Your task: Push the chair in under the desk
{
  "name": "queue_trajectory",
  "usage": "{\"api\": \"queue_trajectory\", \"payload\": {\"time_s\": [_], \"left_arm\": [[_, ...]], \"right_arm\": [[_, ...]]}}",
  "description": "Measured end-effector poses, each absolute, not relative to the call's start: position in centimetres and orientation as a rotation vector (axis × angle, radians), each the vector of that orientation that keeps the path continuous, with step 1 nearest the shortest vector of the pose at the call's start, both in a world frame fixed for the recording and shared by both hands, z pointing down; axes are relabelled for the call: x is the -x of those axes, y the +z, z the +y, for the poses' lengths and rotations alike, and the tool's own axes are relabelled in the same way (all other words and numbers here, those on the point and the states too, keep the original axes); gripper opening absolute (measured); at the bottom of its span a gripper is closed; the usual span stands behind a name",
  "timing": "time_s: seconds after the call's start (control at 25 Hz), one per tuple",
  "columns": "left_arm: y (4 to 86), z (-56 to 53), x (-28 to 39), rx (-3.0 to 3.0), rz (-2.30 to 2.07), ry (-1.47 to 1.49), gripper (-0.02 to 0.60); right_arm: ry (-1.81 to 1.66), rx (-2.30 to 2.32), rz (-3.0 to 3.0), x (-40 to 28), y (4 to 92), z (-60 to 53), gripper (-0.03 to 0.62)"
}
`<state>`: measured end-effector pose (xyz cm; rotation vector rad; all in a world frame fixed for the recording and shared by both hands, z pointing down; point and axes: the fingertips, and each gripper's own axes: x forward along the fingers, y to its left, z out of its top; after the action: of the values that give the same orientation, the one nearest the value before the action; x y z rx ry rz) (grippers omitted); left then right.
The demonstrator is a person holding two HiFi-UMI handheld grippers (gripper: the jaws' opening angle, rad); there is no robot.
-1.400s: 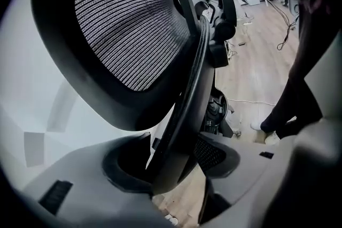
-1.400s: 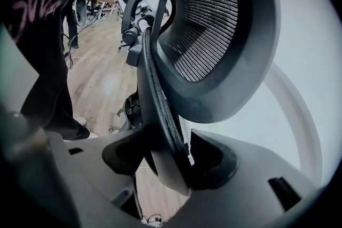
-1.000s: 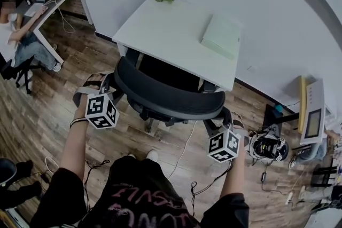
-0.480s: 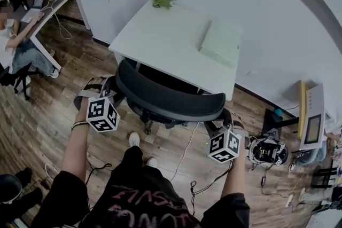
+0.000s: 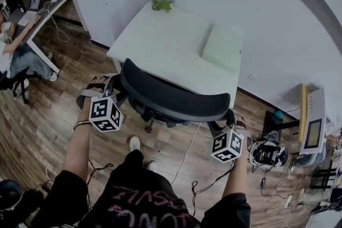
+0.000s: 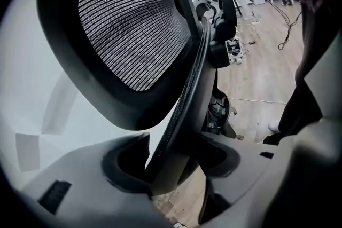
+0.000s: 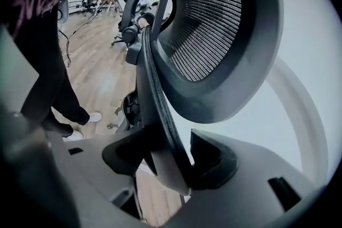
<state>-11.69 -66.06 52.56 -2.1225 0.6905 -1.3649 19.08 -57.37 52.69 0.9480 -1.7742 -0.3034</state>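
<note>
The office chair [image 5: 171,97] has rolled closer to the white desk [image 5: 160,45] since a second ago. The dark gap that showed between its backrest and the desk edge is nearly gone, and I have stepped forward after it. The top curve of the backrest now lies right along the near edge of the desk, with the seat mostly out of sight beneath.

My left gripper [image 5: 113,87] is clenched on the left edge of the backrest. In the left gripper view the thin black rim [image 6: 184,88] runs down between the two jaws [image 6: 173,160], which press on it from both sides. My right gripper [image 5: 222,126] grasps the opposite edge the same way. In the right gripper view its jaws [image 7: 171,160] are closed against the rim [image 7: 155,88], and a black mesh panel [image 7: 208,24] of the chair rises above them.

On the desk a pale green book [image 5: 222,48] lies toward the right side, and a small green plant [image 5: 162,1] stands at the far edge by the white wall. A thin cable [image 5: 187,149] trails over the wooden floor [image 5: 43,125] behind the chair.
</note>
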Motion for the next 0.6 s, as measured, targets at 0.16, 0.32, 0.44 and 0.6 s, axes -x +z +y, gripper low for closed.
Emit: {"api": "queue_trajectory", "payload": {"time_s": [0.16,0.32,0.44,0.6], "left_arm": [[52.5,-67.5,11.5,2.119,0.689,-1.352,0.264],[52.6,-68.7,11.3,2.117,0.685,-1.346,0.265],[52.6,-69.3,11.5,2.122,0.672,-1.346,0.267],[52.5,-69.6,11.5,2.120,0.666,-1.344,0.270]], "right_arm": [[-0.308,-0.962,-1.763,-19.2,52.7,-58.7,0.256],[-0.310,-0.968,-1.756,-19.3,52.8,-59.8,0.255],[-0.310,-0.966,-1.762,-19.0,52.8,-60.0,0.256],[-0.310,-0.971,-1.760,-19.0,52.8,-60.1,0.256]]}}
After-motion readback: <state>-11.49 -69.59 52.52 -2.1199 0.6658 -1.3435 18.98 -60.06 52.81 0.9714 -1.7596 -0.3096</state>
